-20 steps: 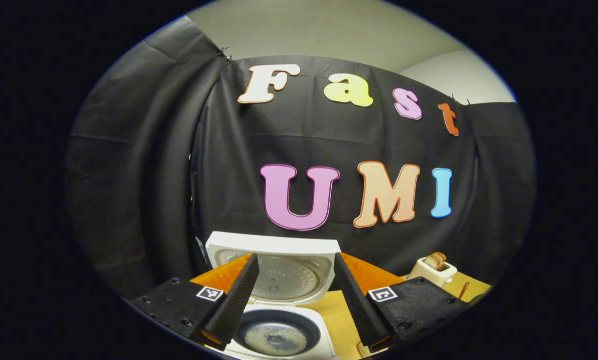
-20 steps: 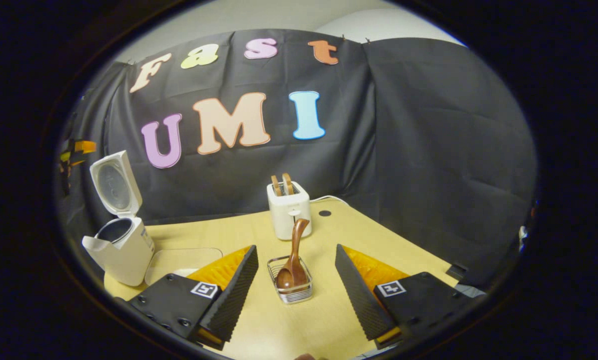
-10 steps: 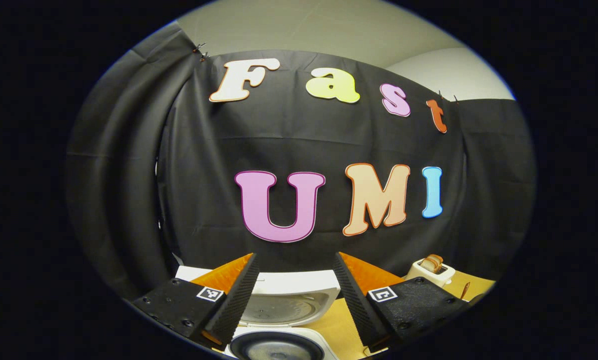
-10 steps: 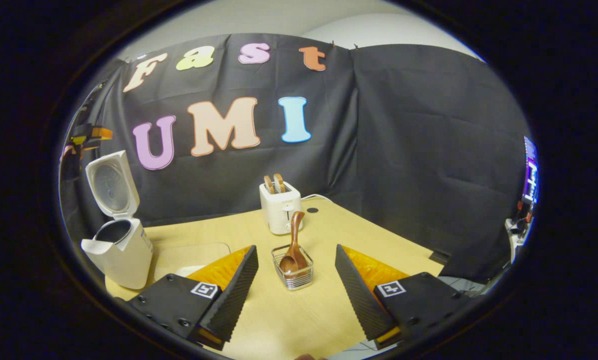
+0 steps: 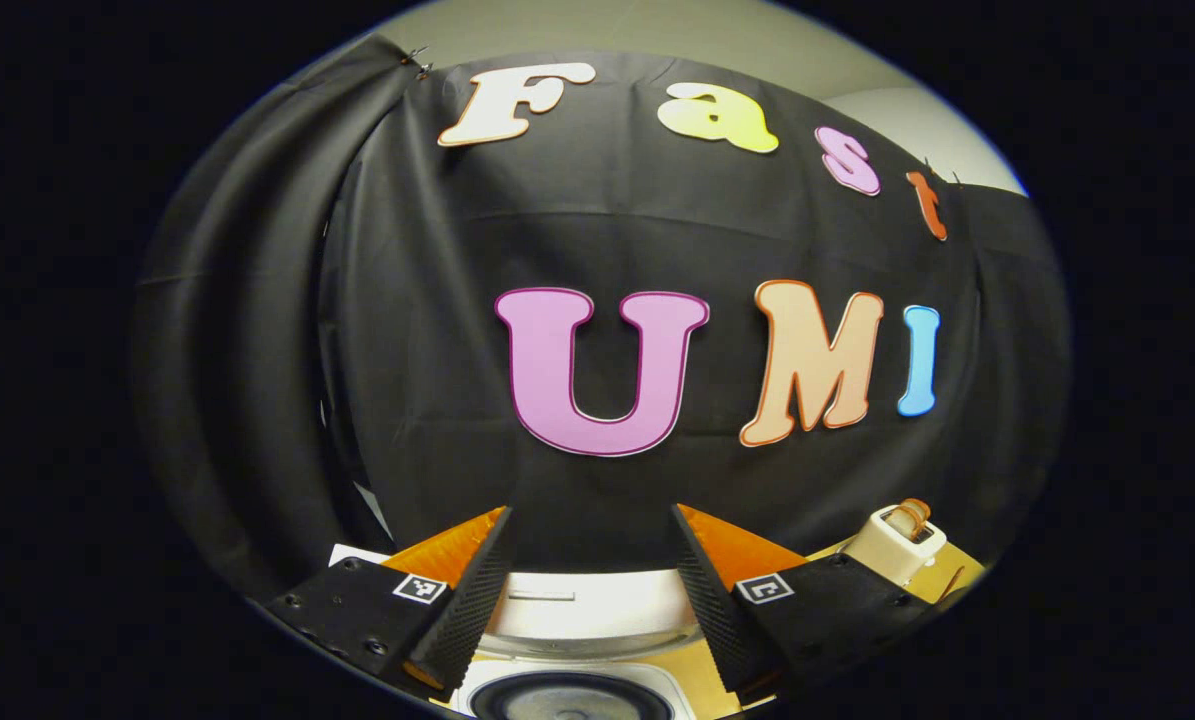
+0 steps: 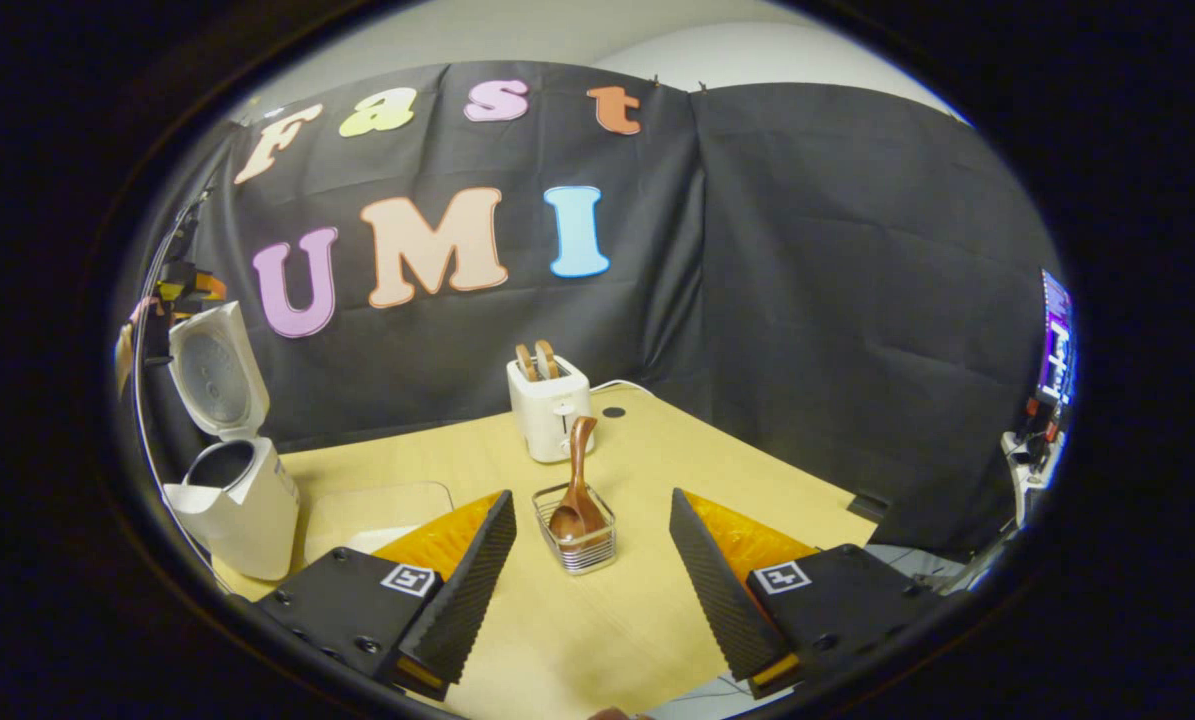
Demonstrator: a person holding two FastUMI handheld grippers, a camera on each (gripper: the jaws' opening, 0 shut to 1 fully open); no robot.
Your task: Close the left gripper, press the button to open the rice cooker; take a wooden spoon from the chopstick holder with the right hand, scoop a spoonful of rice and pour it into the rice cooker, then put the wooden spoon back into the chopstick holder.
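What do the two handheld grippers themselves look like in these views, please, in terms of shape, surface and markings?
Both look alike. The left gripper and the right gripper each have two wedge-shaped fingers tapering forward, with ribbed inner faces and orange outer flanks. Each finger sits on a black block with visible screws that carries a small square black-and-white marker. No cables show on either gripper.

Bare table [image 6: 597, 620] before the chopstick holder [image 6: 577, 540]; toaster [image 6: 549, 408] close behind it
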